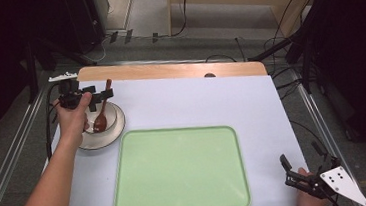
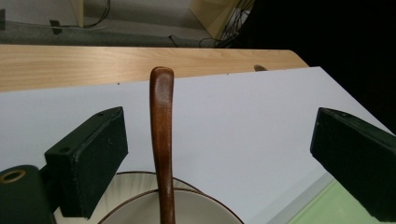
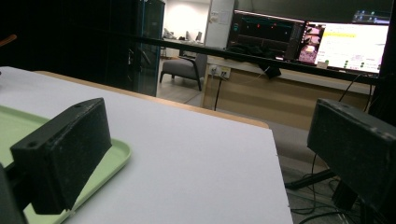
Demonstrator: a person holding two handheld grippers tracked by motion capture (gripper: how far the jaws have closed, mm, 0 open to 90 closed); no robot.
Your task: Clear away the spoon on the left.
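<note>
high view: left gripper (image 1: 101, 97) sits at the far left of the table, held in the person's left hand (image 1: 72, 117), jaws spread wide over the bowl (image 1: 113, 118). the bowl is cream with a thin dark rim line and stands on a matching plate (image 1: 109, 138). a wooden spoon (image 1: 102, 110) leans in the bowl, dark reddish-brown and glossy, scoop end down inside, handle tilted up toward the far edge. left gripper view: spoon (image 2: 162, 140) handle rises between the two black jaws, touching neither, closer to the left one; handle is smooth, slightly curved, rounded at the tip. bowl rim (image 2: 219, 207) shows at the bottom. middle of the table: light green tray (image 1: 128, 188), rectangular with rounded corners, just beside the plate on the white table cover (image 1: 196, 102). wood table edge (image 1: 168, 70) shows along the far side. near right corner: right gripper (image 1: 302, 165) in the right hand (image 1: 307, 200), jaws spread, nothing between them, above the white cover just off the tray's right side. right gripper view: tray corner (image 3: 114, 156) beside the left jaw, monitors (image 3: 308, 42) far behind.
</note>
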